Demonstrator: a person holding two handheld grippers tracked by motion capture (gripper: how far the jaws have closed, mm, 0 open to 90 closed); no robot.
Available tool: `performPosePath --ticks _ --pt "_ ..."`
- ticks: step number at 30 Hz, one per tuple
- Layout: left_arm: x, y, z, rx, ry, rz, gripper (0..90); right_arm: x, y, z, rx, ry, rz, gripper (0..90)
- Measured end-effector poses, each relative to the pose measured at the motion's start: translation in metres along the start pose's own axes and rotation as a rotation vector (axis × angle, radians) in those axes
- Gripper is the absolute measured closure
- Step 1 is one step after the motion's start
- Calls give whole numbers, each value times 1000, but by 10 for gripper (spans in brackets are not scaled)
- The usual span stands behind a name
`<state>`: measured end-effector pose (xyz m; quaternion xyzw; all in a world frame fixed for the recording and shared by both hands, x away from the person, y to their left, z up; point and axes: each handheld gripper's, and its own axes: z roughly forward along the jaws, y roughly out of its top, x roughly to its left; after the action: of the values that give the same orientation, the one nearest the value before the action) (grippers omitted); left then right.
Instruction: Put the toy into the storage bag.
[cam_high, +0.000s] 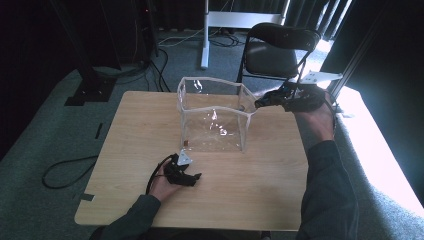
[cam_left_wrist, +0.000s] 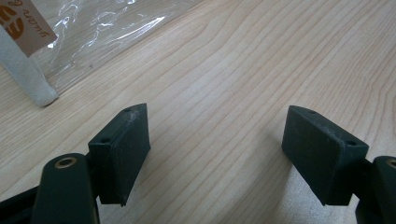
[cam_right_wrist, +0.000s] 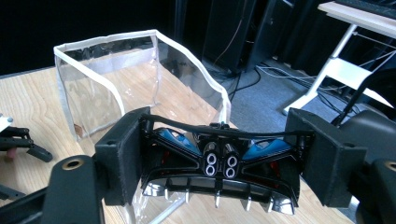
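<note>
A clear plastic bag with white trim stands open-topped in the middle of the wooden table. My right gripper hovers at the bag's far right top edge. In the right gripper view it is shut on a black framed object with blue parts and metal prongs, one pad on each end, with the bag just beyond. My left gripper rests low near the bag's near left corner. Its jaws stand open over bare wood, beside the bag's corner seam and an orange-printed label.
A black folding chair stands behind the table's far right corner. A white stand leg and cables are on the grey carpet. Bright light falls on the floor at the right. The left gripper appears at the left of the right gripper view.
</note>
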<state>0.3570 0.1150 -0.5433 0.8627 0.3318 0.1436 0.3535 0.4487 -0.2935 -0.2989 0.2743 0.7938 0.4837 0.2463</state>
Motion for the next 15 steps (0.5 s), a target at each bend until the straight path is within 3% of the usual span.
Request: performPosePath --ticks 15 --pt "0 0 0 2 0 0 239 -1 0 22 14 110 -17 246"
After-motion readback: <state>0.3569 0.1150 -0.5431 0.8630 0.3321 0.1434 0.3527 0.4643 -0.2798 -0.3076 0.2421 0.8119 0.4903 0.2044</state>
